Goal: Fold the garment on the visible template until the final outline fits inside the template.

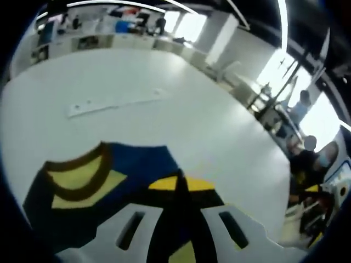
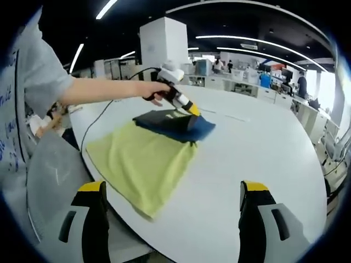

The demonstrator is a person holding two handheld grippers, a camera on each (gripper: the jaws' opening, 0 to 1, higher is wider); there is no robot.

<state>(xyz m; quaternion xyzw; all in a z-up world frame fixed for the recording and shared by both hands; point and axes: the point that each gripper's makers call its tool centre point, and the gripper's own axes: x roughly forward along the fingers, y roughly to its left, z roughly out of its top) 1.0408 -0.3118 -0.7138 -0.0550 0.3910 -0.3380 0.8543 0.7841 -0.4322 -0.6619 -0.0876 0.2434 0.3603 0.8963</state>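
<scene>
Garment [image 2: 143, 159] lies on the round white worktop [image 2: 258, 148], on the side nearest the person. It is yellow-green, with its far end folded over so that a dark blue layer [image 2: 175, 125] lies on top.

Left gripper [image 2: 185, 105] is seen from the right gripper view, held in a hand [image 2: 152, 90] at the end of an outstretched arm, its tip down on the far edge of the blue layer. Its yellow-tipped jaws look pressed onto the blue cloth at the fold, but whether cloth is actually pinched between them is too small to tell.

In the left gripper view, the left gripper [image 1: 181, 219] has its white jaws close together low in the frame, a dark strip running between them. Blue fabric [image 1: 137, 170] with yellow and dark brown curved bands lies right under and ahead of the jaws. Beyond the garment, a long pale strip [image 1: 115, 102] lies flat on the worktop [image 1: 208, 131], well apart from the garment. People sit past the worktop edge.

Right gripper [image 2: 173, 219] is off the garment, hovering at the near worktop edge; its black, yellow-capped jaws stand wide apart with nothing between them. The garment's near corner lies just ahead of the jaws, not touching.
</scene>
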